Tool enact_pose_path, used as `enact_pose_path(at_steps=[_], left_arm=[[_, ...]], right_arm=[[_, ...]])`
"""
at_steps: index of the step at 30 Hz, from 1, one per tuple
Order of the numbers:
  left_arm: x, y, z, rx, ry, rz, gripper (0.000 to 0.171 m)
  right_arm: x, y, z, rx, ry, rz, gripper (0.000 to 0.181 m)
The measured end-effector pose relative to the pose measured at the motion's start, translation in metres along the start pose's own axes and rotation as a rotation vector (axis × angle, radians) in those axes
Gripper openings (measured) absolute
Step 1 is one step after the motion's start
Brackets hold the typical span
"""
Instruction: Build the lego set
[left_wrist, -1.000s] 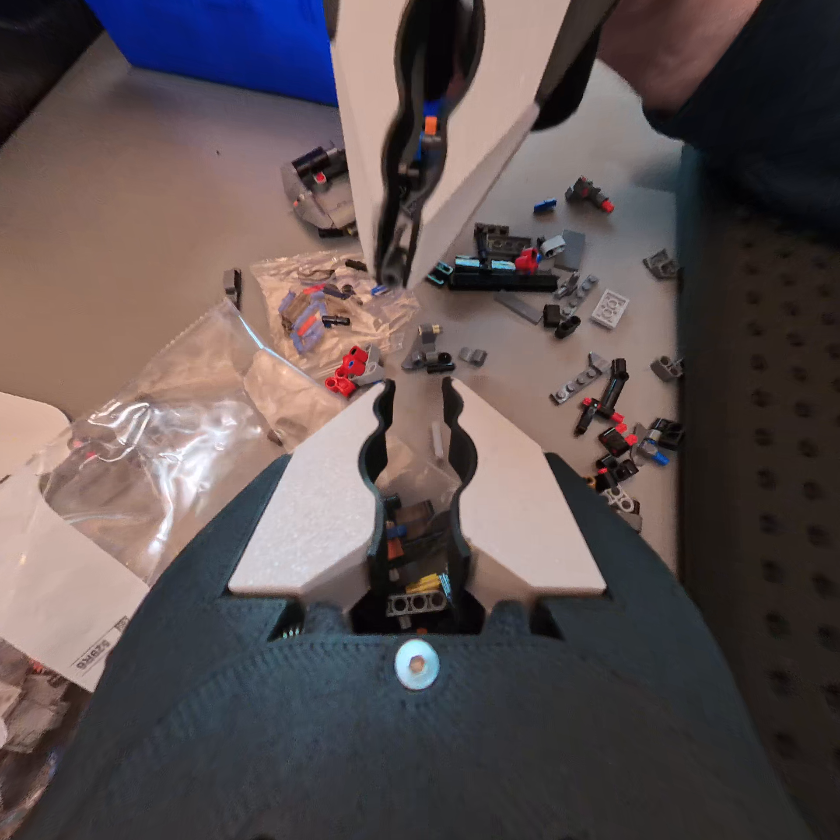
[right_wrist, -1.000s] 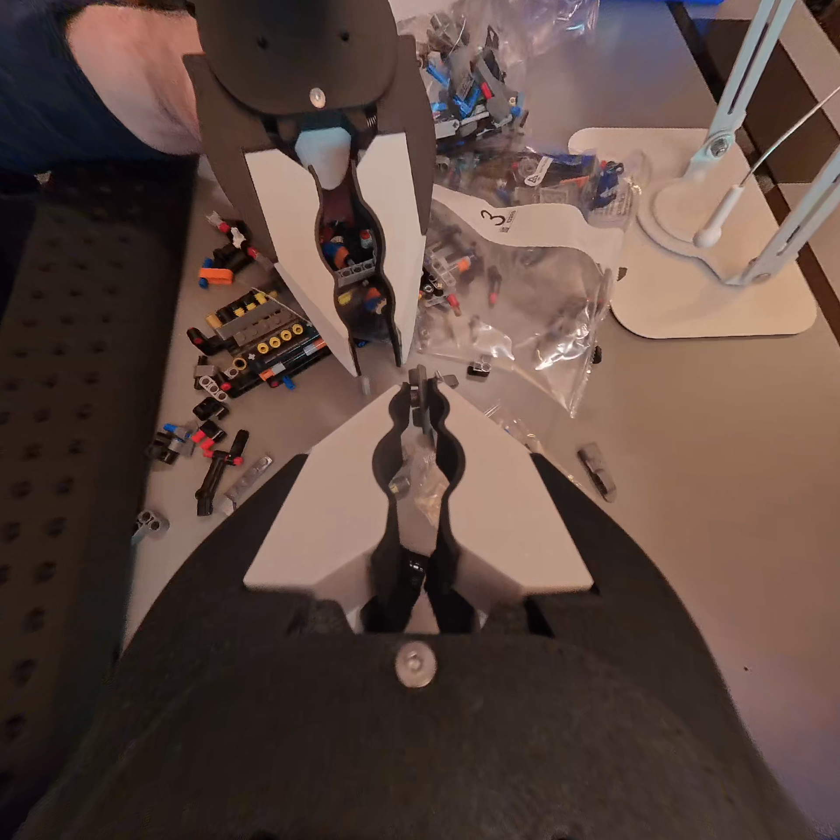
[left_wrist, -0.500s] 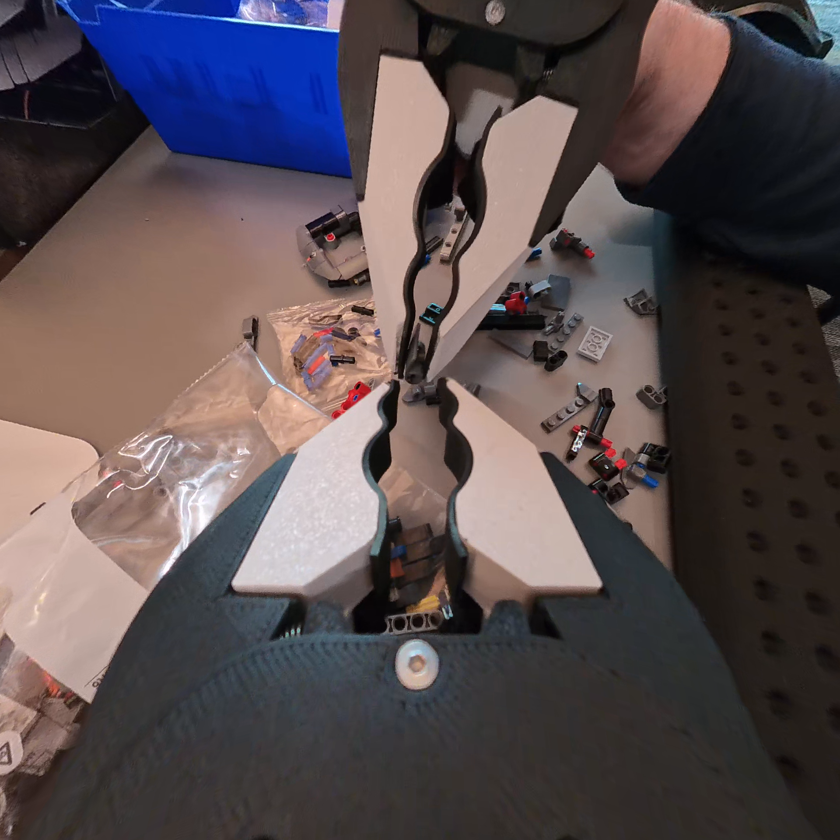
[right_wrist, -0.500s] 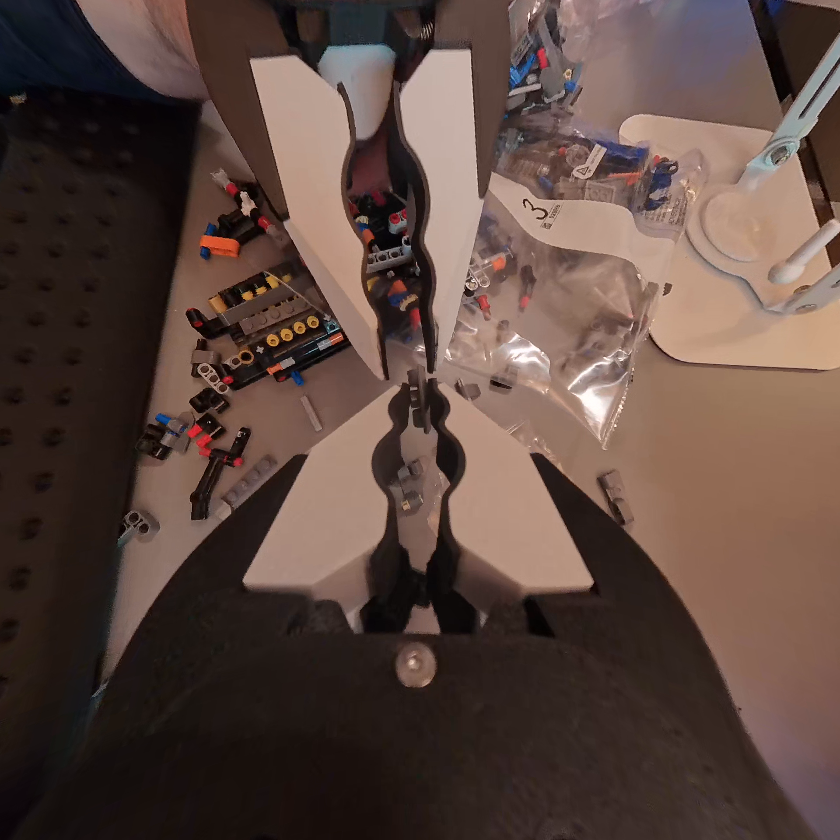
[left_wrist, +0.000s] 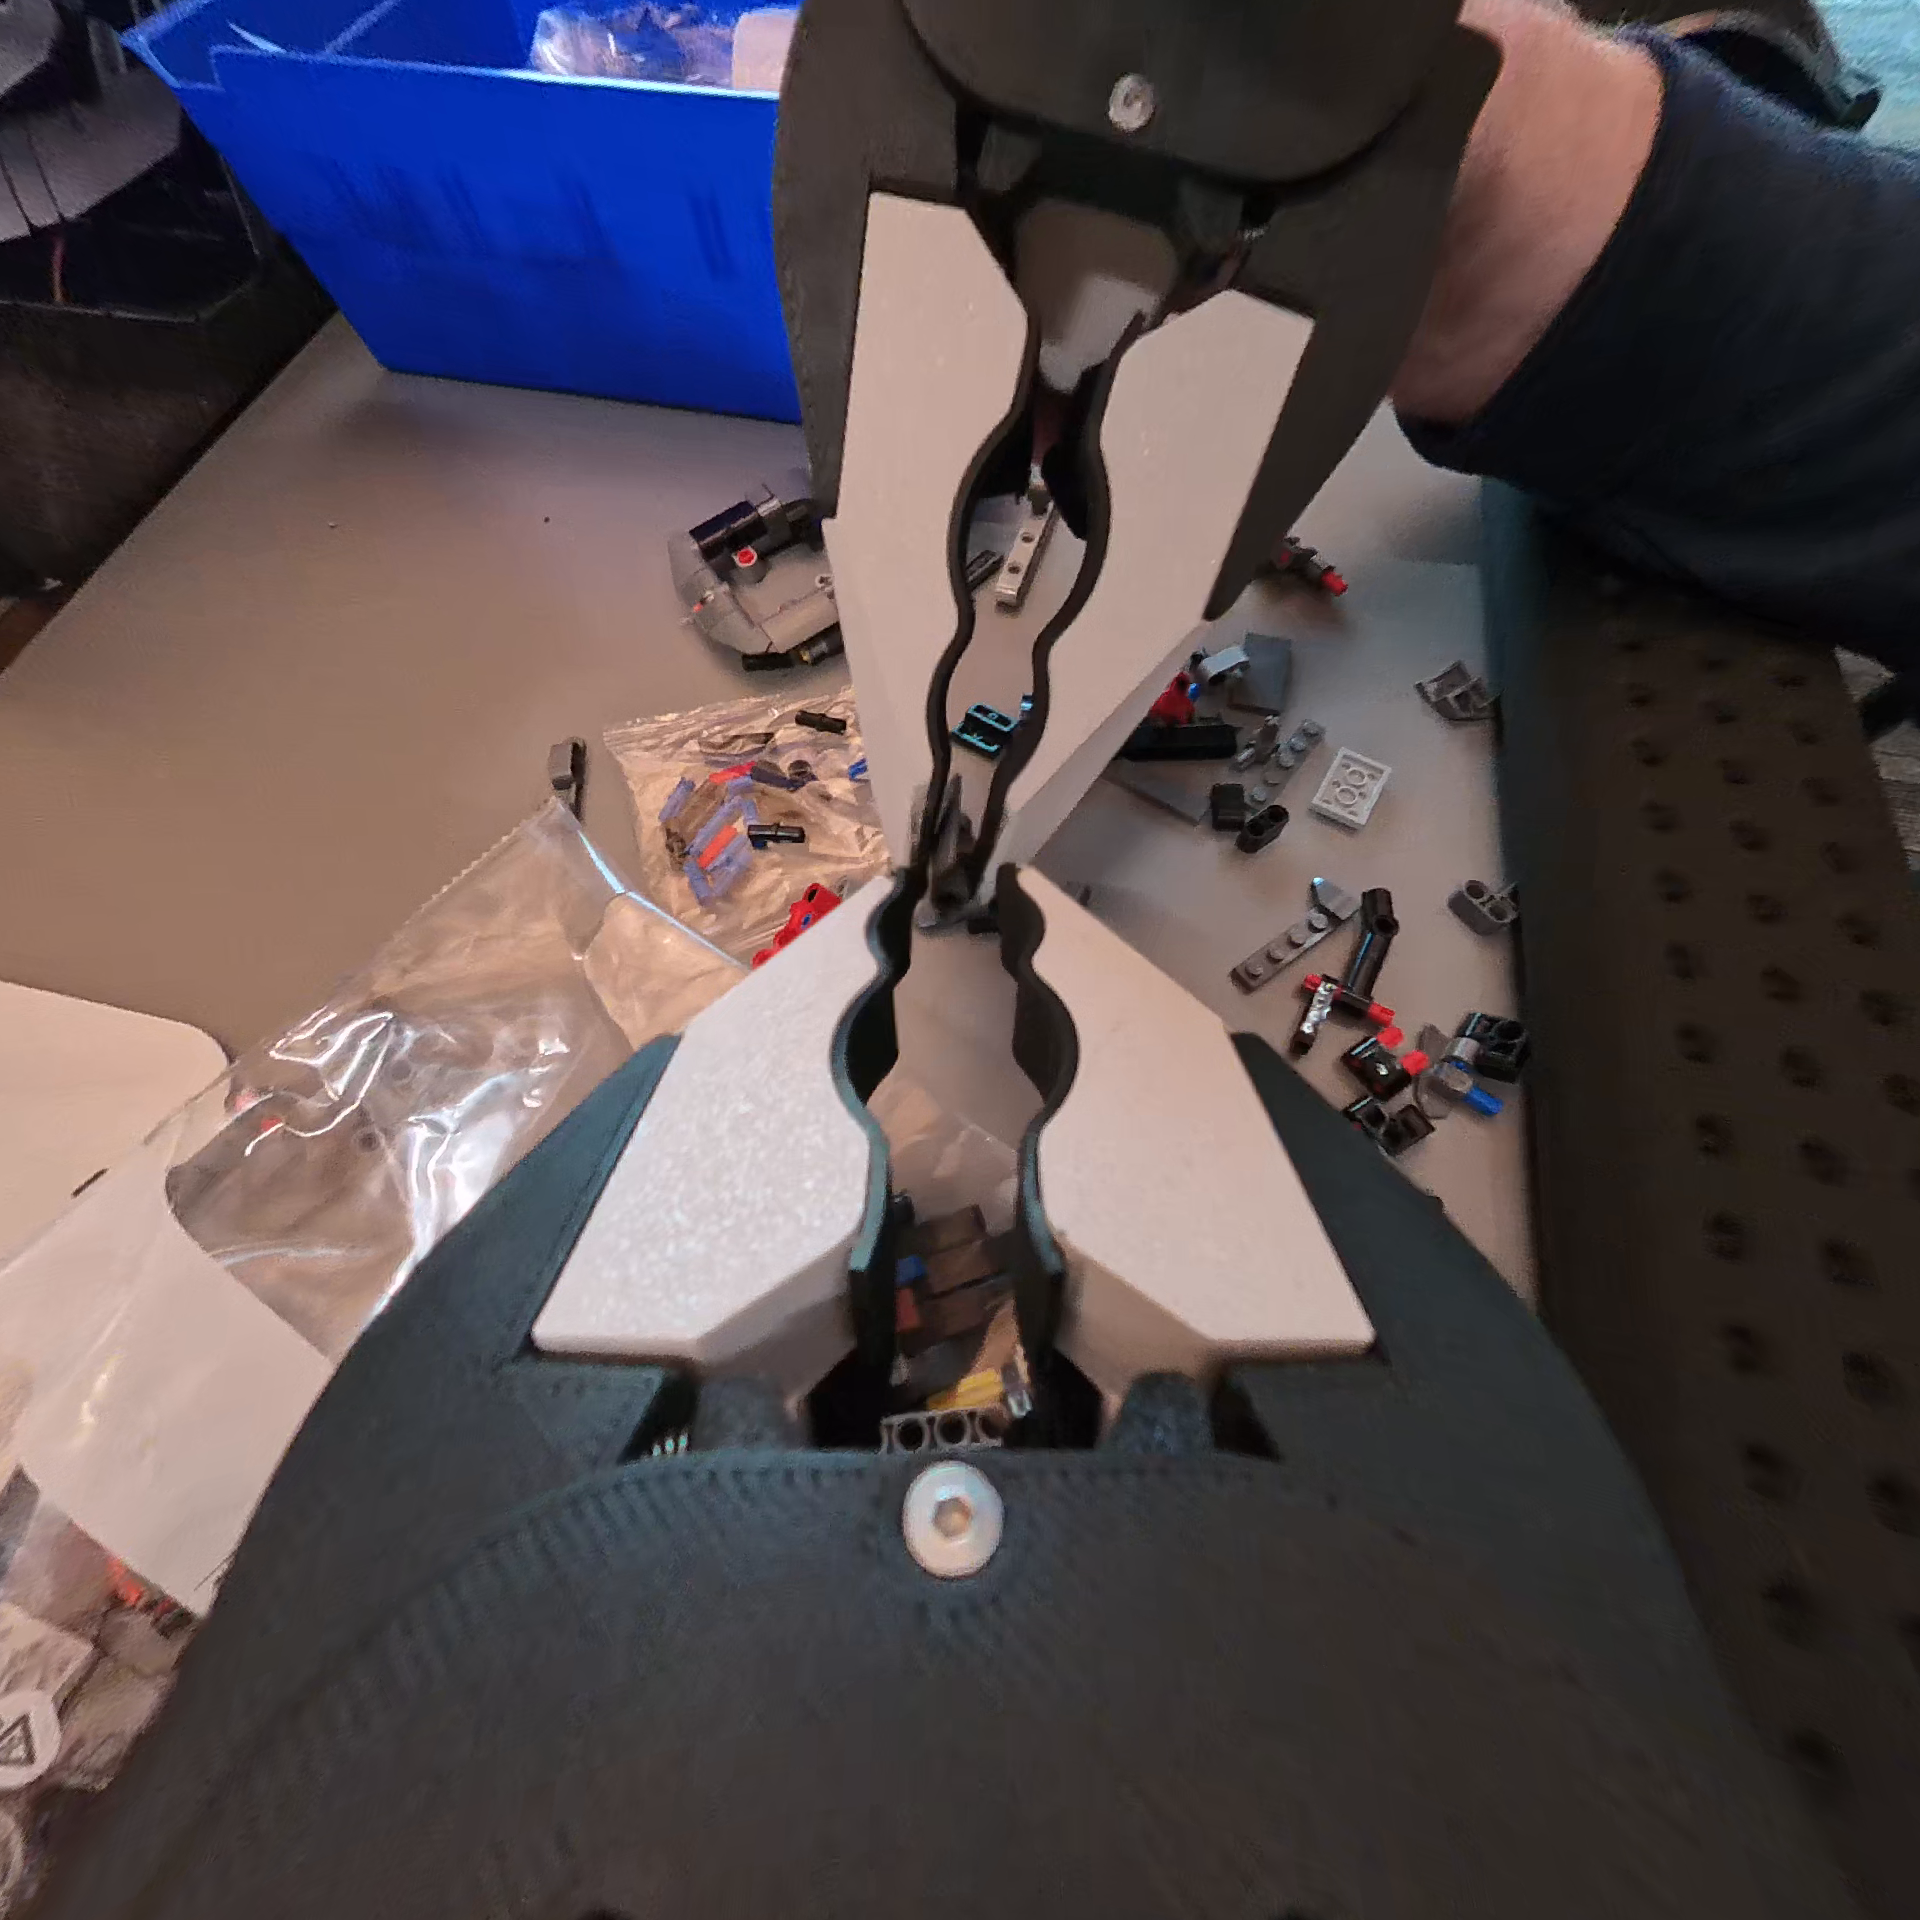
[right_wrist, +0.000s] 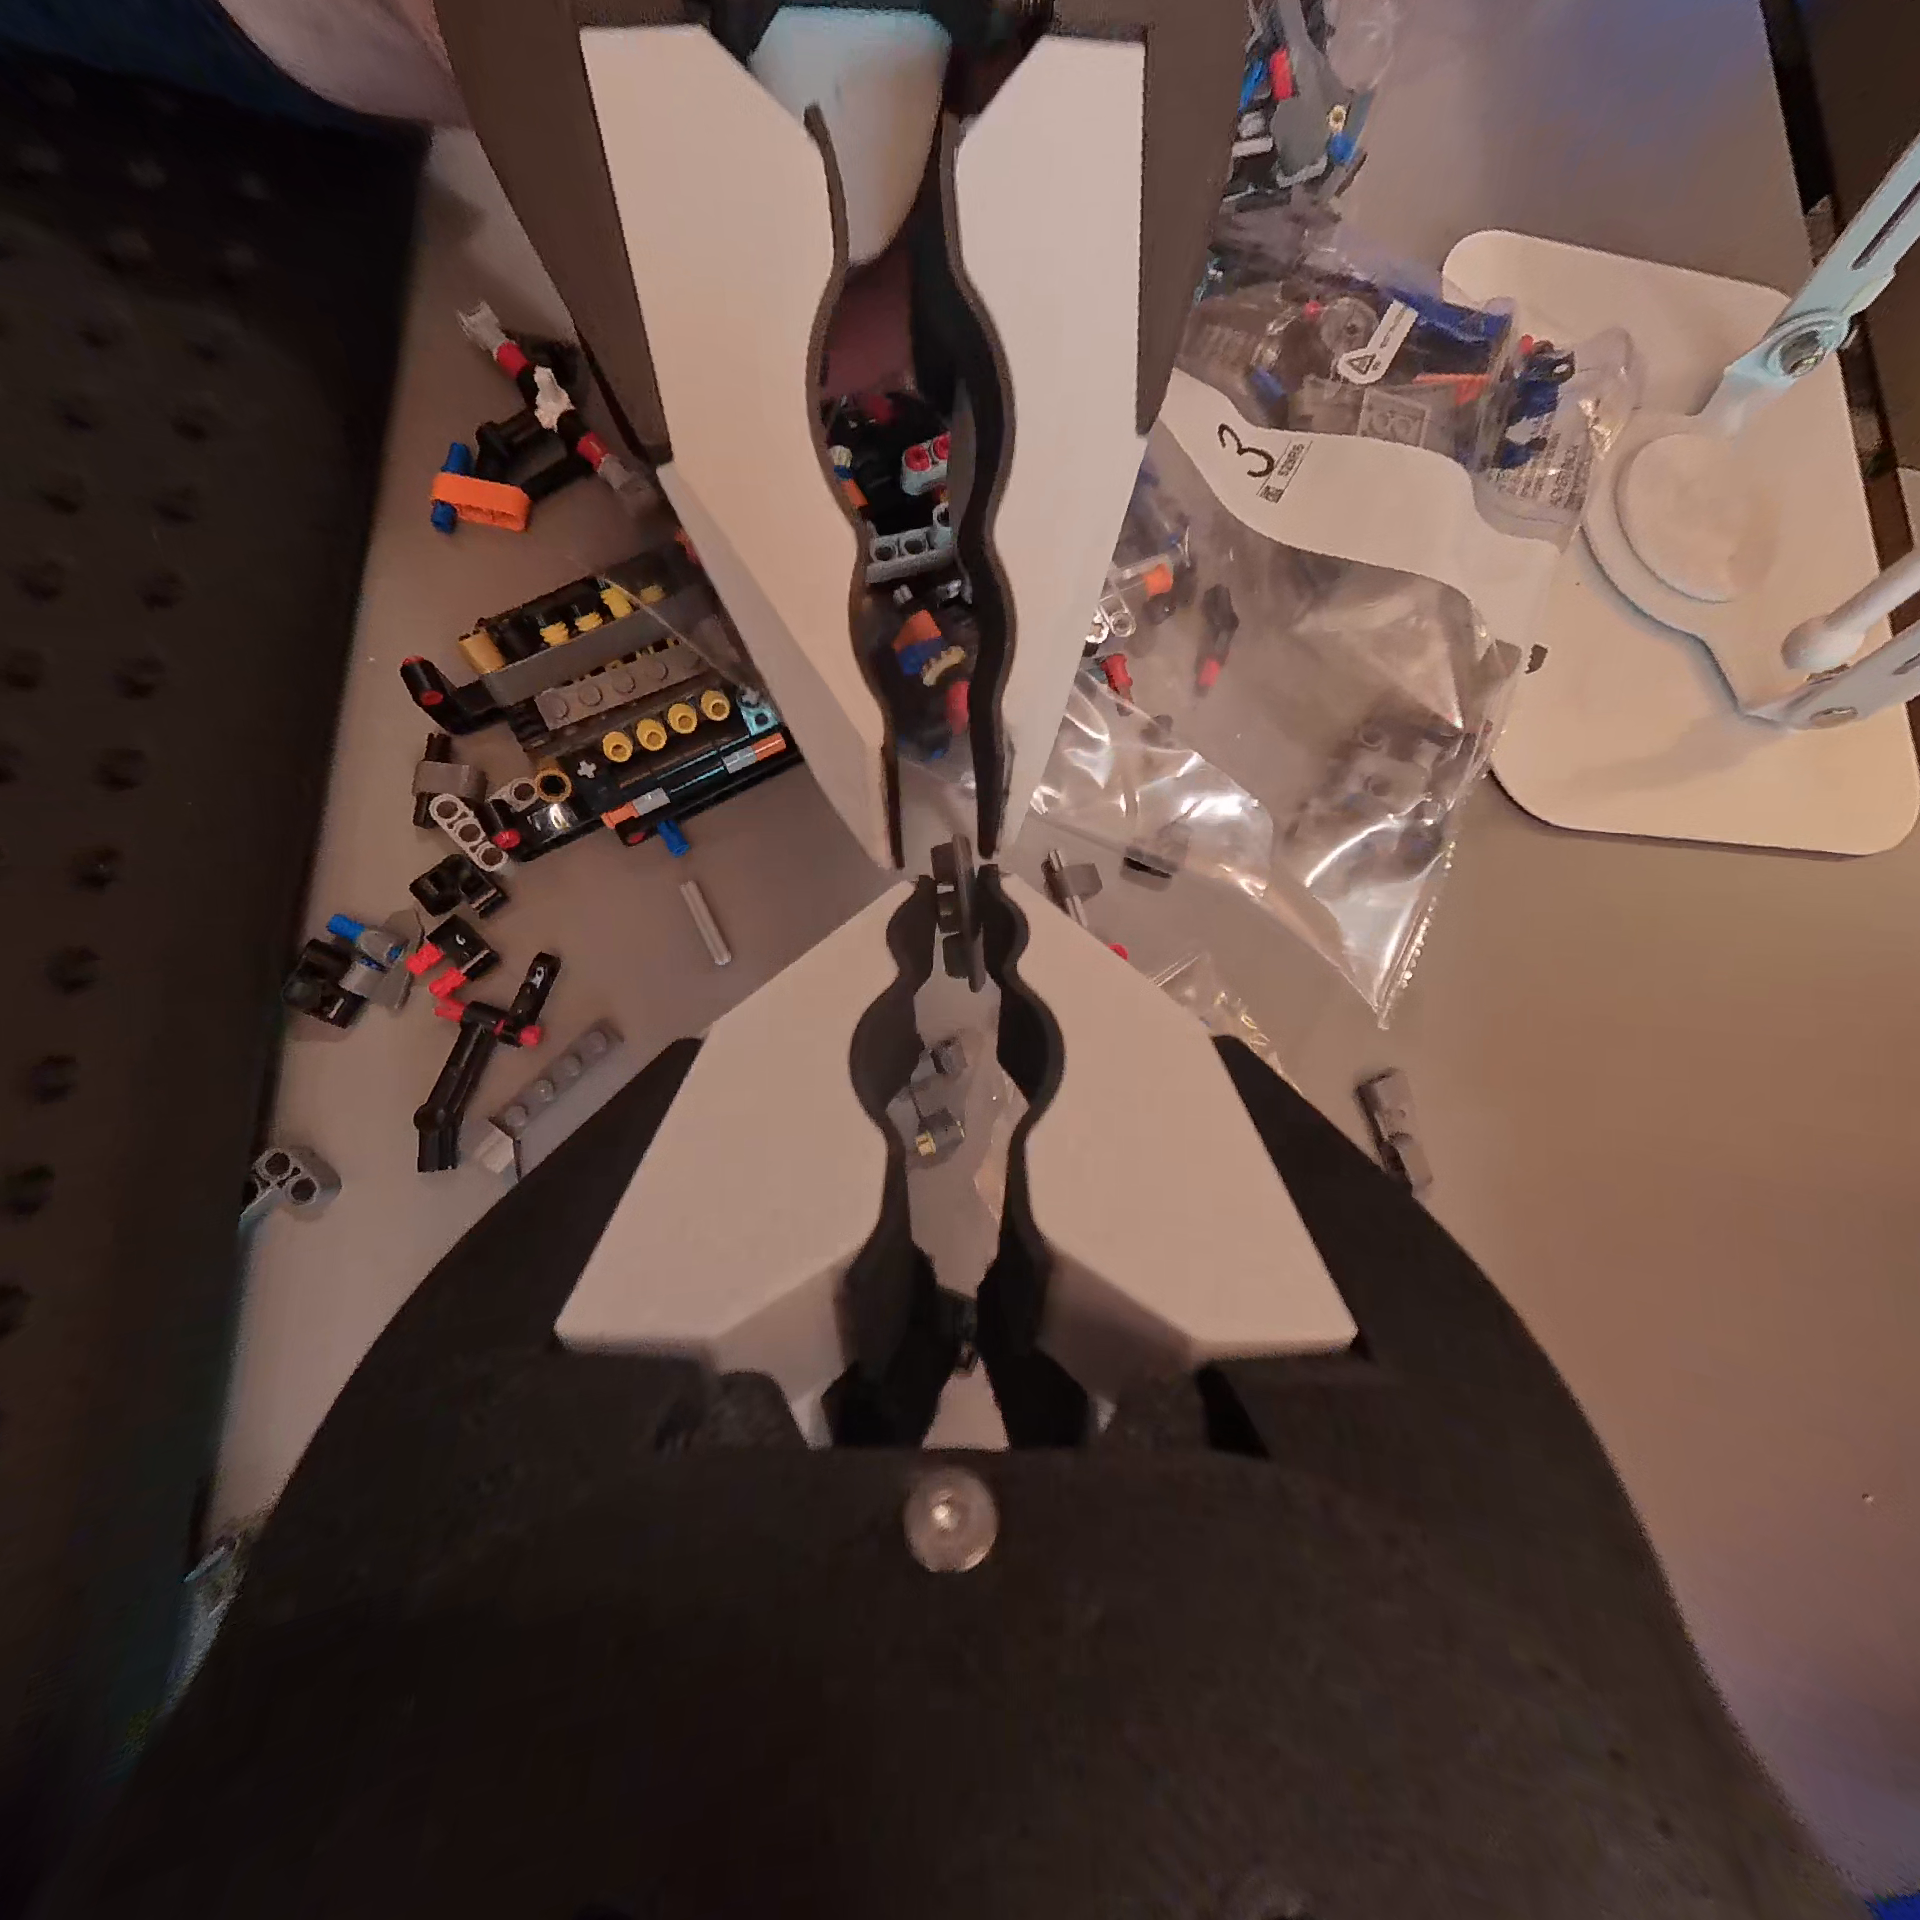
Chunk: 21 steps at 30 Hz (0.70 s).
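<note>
My right gripper (right_wrist: 954, 891) is shut on a small dark lego piece (right_wrist: 951, 904) and holds it above the table. In the left wrist view it (left_wrist: 951, 831) comes down from the top with the piece (left_wrist: 948, 878) at its tips. My left gripper (left_wrist: 953, 891) is open, tip to tip with the right one, and the piece sits in the gap between its fingertips. In the right wrist view the left gripper (right_wrist: 940, 850) hangs from the top. A black and grey partial build with yellow pins (right_wrist: 623, 727) lies on the table.
Loose lego pieces (left_wrist: 1351, 987) are scattered by a black perforated mat (left_wrist: 1714, 1039). Clear bags of parts (left_wrist: 416, 1091) (right_wrist: 1299, 675) lie beside the grippers. A blue bin (left_wrist: 499, 229) stands at the back, a white lamp base (right_wrist: 1662, 582) to the right, and a small grey build (left_wrist: 758, 582) near the bin. The grippers are tip to tip, or close to it.
The right gripper has come in with the dark piece until its tips meet the left gripper's tips. The left gripper's jaws have narrowed slightly around the piece.
</note>
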<state>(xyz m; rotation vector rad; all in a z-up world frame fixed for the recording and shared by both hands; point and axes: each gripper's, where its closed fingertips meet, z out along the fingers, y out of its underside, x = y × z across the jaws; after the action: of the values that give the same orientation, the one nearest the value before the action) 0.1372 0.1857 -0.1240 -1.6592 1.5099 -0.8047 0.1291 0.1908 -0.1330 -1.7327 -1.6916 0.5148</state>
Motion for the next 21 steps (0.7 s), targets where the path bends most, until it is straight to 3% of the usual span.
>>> enact_pose_path(at_steps=[3, 21], left_arm=[[-0.0015, 0.0007, 0.0007, -0.004, -0.014, 0.005, 0.004], [-0.0021, 0.0059, 0.0013, -0.032, -0.013, 0.012, 0.009]], right_arm=[[-0.0013, 0.0006, 0.0008, -0.006, -0.005, -0.004, 0.005], [-0.0004, 0.0056, 0.0024, -0.017, -0.019, 0.023, 0.005]])
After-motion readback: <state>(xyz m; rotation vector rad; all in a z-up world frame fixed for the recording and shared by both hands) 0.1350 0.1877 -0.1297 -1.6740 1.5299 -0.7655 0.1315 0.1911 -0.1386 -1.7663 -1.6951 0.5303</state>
